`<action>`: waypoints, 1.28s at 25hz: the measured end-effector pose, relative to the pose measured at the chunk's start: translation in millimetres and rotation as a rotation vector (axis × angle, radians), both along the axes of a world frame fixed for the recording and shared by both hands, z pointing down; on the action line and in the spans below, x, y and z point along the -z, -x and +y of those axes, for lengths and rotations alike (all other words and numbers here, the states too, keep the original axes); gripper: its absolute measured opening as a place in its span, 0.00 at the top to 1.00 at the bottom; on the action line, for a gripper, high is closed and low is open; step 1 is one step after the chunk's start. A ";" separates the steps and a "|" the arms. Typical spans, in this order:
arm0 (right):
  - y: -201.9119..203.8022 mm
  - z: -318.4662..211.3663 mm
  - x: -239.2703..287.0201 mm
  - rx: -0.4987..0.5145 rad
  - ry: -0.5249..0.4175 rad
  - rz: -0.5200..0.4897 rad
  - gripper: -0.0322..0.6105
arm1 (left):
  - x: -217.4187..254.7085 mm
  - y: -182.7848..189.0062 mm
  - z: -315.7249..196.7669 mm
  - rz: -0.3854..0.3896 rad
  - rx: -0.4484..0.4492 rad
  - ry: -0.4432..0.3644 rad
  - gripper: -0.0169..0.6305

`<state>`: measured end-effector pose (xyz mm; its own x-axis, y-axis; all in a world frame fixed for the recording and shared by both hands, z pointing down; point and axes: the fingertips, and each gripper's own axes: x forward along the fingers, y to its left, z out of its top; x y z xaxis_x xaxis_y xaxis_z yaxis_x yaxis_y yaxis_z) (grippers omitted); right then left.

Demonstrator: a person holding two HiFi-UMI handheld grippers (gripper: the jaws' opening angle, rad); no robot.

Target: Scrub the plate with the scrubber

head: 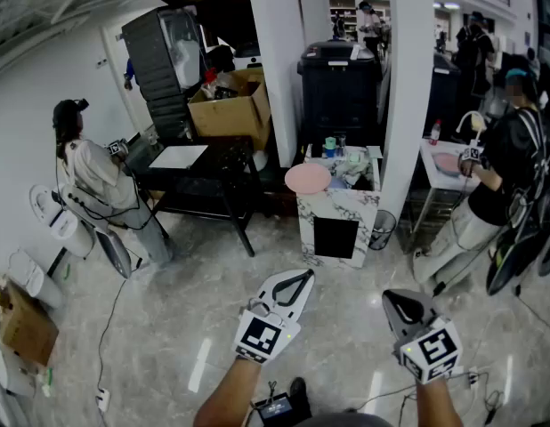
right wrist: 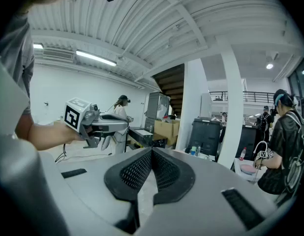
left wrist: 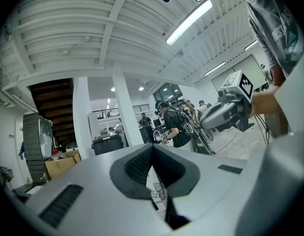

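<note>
A: So where is the plate?

B: The pink plate (head: 307,178) lies on the left end of the marble stand (head: 312,212), close to its edge. Both grippers hang well short of the stand, out over the floor.

A: And the fingers?

B: The left gripper (head: 302,277) is pinched together with nothing in it. The right gripper (head: 392,297) is the same, and its own view shows the pads meeting on air.

A: Then the step is the approach?

B: I judge so. Walk up to the stand first, then spread the jaws before reaching in. I can't pick out the scrubber. It may sit in the clutter (head: 351,165) of bottles and cloth on the stand behind the plate, so look there.

A: Any care needed?

B: Take the scrubber in one gripper and steady the plate's rim with the other. The plate is so near the stand's edge that hard scrubbing could push it off.
</note>
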<state>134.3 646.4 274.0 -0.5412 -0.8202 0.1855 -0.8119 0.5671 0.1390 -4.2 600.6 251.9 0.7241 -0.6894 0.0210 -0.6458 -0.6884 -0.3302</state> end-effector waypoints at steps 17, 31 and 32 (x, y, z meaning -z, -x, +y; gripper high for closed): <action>18.5 -45.9 -11.2 -0.010 0.042 0.006 0.91 | -13.9 23.2 -44.4 -0.004 0.010 0.021 0.97; 56.3 -119.6 -8.1 -0.073 0.050 -0.041 0.90 | -10.6 80.2 -107.1 0.042 0.002 0.022 0.97; 58.0 -123.8 -7.7 -0.080 0.050 -0.037 0.90 | -10.5 82.3 -111.7 0.050 -0.004 0.023 0.97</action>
<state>76.3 522.6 281.7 -0.4812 -0.8516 0.2079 -0.8591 0.5053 0.0814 -86.5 488.9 262.4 0.7271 -0.6866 0.0006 -0.6586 -0.6976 -0.2821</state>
